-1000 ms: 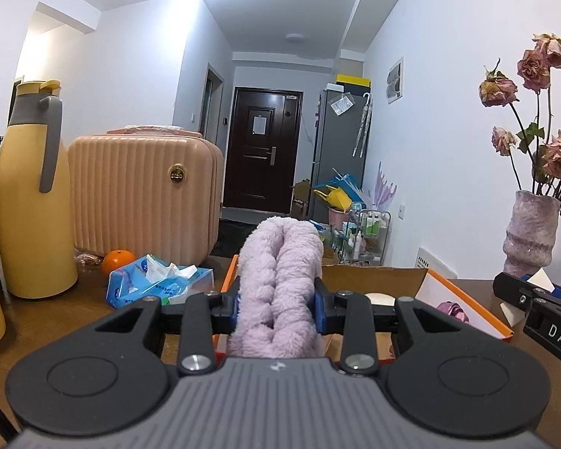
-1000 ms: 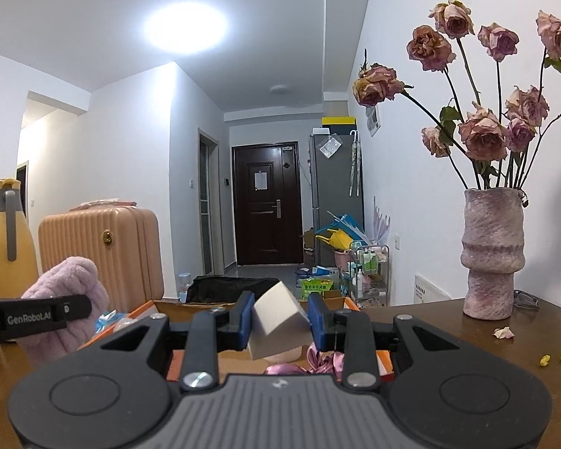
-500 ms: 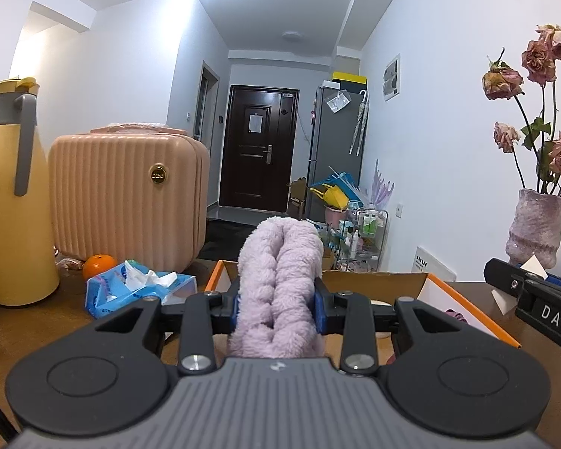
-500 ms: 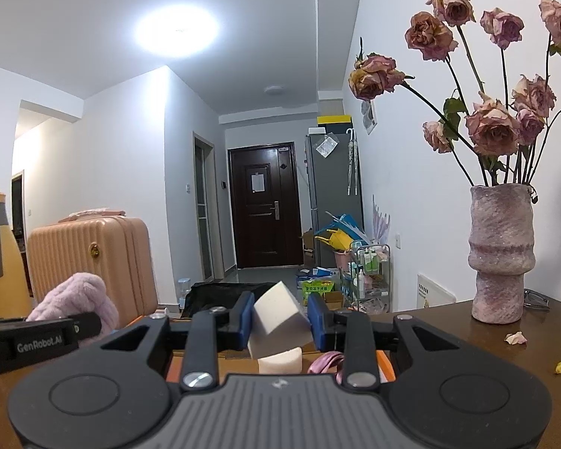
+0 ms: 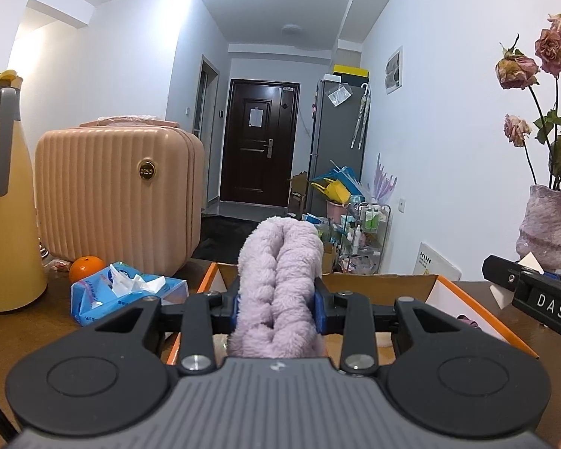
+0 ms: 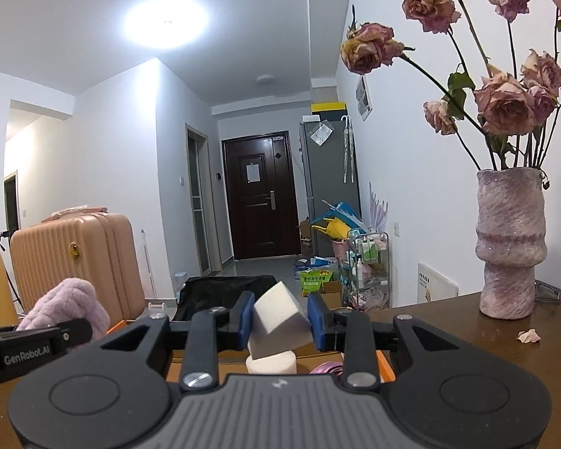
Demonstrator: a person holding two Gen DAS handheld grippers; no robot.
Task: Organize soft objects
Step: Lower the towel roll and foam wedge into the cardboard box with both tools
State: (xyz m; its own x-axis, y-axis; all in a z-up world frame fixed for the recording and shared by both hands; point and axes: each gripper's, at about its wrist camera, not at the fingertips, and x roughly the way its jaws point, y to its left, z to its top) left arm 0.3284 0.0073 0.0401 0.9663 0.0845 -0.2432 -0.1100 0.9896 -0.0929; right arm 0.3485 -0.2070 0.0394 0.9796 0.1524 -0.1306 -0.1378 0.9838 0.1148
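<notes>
My left gripper is shut on a fluffy lilac towel, held above the near edge of an orange-rimmed cardboard box. My right gripper is shut on a white wedge sponge, held over the same box. A second white sponge and a pink ribbon-like item lie in the box below it. The towel also shows at the left of the right wrist view, and the right gripper's side shows at the right of the left wrist view.
On the brown table stand a yellow thermos jug, a peach ribbed case, an orange and a blue tissue pack. A pink vase of dried roses stands at the right, with fallen petals near it.
Both grippers have shifted slightly and kept their holds. The left view now sits closer to the box; the right view has tilted up a little.
</notes>
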